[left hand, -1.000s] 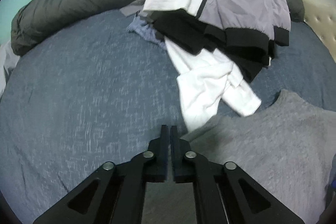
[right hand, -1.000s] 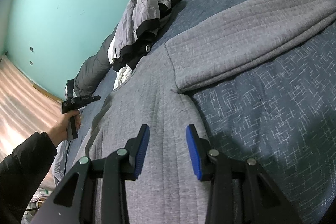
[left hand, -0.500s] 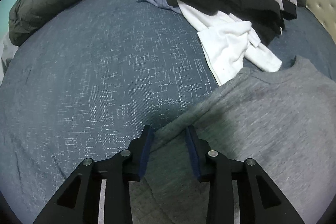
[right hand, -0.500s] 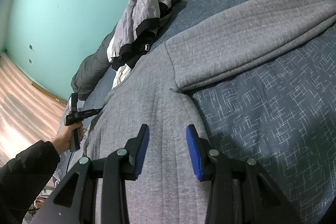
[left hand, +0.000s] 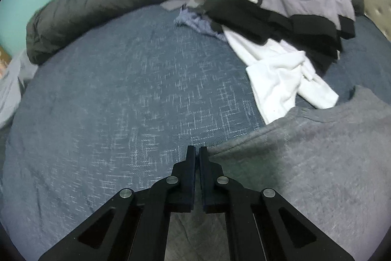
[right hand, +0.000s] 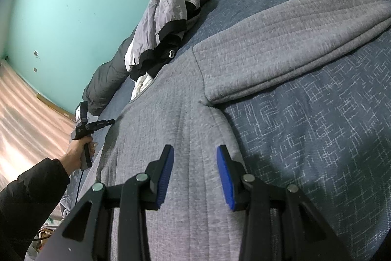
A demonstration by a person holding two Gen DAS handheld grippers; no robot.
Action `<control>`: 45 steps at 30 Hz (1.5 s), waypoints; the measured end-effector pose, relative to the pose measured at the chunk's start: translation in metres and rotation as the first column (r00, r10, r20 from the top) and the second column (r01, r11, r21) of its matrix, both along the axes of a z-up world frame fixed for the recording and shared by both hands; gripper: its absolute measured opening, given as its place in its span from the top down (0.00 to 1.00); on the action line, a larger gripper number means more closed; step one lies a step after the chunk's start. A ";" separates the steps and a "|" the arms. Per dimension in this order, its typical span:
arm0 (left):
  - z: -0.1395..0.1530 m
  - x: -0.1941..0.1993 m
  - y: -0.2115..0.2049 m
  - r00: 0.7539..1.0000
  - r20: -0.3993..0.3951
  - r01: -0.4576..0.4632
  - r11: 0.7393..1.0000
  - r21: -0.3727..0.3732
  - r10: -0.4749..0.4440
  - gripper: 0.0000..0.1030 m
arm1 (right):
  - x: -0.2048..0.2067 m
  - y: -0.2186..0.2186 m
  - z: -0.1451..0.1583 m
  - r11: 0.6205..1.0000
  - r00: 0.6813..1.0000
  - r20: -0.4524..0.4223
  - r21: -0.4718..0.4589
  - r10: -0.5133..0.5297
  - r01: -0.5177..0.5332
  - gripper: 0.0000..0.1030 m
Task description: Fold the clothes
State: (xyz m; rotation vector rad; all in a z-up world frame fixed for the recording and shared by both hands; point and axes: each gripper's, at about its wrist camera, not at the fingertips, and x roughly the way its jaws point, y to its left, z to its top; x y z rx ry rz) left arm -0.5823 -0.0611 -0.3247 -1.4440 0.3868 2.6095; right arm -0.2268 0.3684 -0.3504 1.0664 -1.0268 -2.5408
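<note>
Grey quilted knit, the sweatshirt (right hand: 185, 114) lies spread flat on the blue bed cover (left hand: 122, 102), body towards the person and one sleeve (right hand: 293, 40) folded across its upper part. The fabric looks thick and a little stiff, with stitched ribs running along it, so it should hold a crease well and not slide much.

The step in hand appears to be taking hold of the garment's side edge for the first fold. The left tool (left hand: 197, 151) has just been closing and its jaws now stand pressed together right at the edge (left hand: 232, 146) of the sweatshirt; whether a bit of cloth is caught between the tips cannot be told, since the edge meets them from the right and nothing shows in the slit. The right tool (right hand: 195, 163) hovers low over the body of the sweatshirt with its blue pads (right hand: 223, 177) spread apart, nothing between them.

The next move likely calls for a sure pinch on both sides of the garment before lifting, so the edge travels evenly.

Farther up the bed a pile of unfolded clothes (left hand: 281, 11), white, black and pale grey, waits against a dark rolled duvet (left hand: 97, 1) along the turquoise wall (right hand: 73, 4).
</note>
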 end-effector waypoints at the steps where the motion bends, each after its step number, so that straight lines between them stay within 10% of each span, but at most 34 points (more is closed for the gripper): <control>1: -0.005 -0.002 0.001 1.000 0.016 -0.007 1.000 -0.005 0.007 0.98 | 0.001 0.001 0.000 1.000 1.000 -0.001 0.001 -0.001 0.001 0.64; 11: 0.008 0.010 -0.014 0.997 -0.006 -0.076 0.997 0.014 0.076 0.95 | 0.003 0.001 0.004 1.000 1.000 0.003 0.001 0.002 -0.002 0.64; 24: 0.023 0.083 -0.027 0.997 0.030 0.072 0.997 0.017 -0.072 0.86 | -0.033 -0.024 0.054 0.981 0.994 0.001 0.162 0.110 -0.109 0.49; 33: 0.009 0.089 -0.028 0.995 0.058 0.068 0.990 0.121 -0.075 0.75 | -0.172 -0.047 0.095 0.815 0.939 0.170 0.467 0.299 -0.344 0.49; 45: -0.008 0.076 -0.030 0.995 0.063 0.063 0.984 0.166 -0.074 0.75 | -0.299 -0.094 0.049 0.713 0.880 0.312 0.517 0.358 -0.474 0.50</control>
